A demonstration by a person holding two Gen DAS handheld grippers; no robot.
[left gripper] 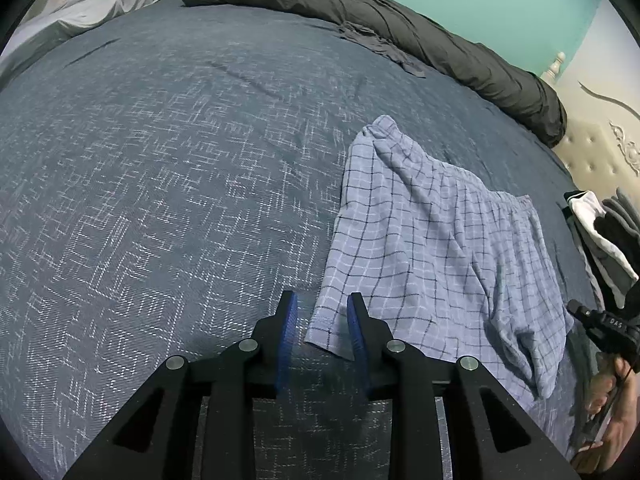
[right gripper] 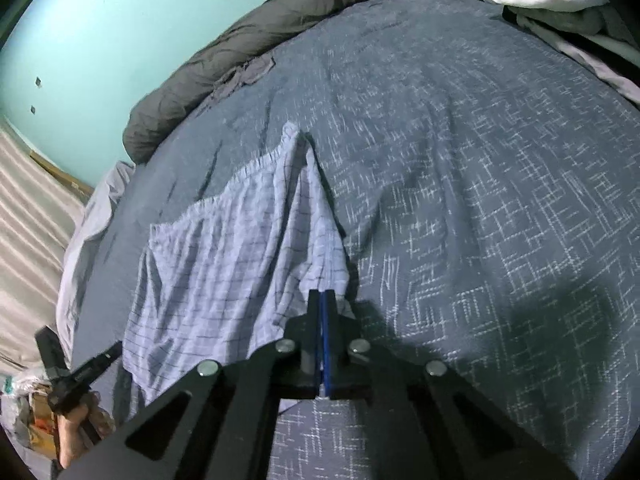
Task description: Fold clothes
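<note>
At 3 o'clock on the bedspread (left gripper: pixel 160 160) the checked shorts (left gripper: pixel 432 248) lie rumpled, no fold made yet: right gripper (right gripper: pixel 323 300) pinches a hem corner, left gripper (left gripper: pixel 322 312) spread w/ nothing between, abt to grab the other corner.

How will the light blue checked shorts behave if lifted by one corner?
The light blue checked cloth shorts look thin and already wrinkle, so they would likely drape limply. In the right wrist view the fabric tents toward the shut right tongs, suggesting it stretches rather than lifting flat. Probably light.
</note>
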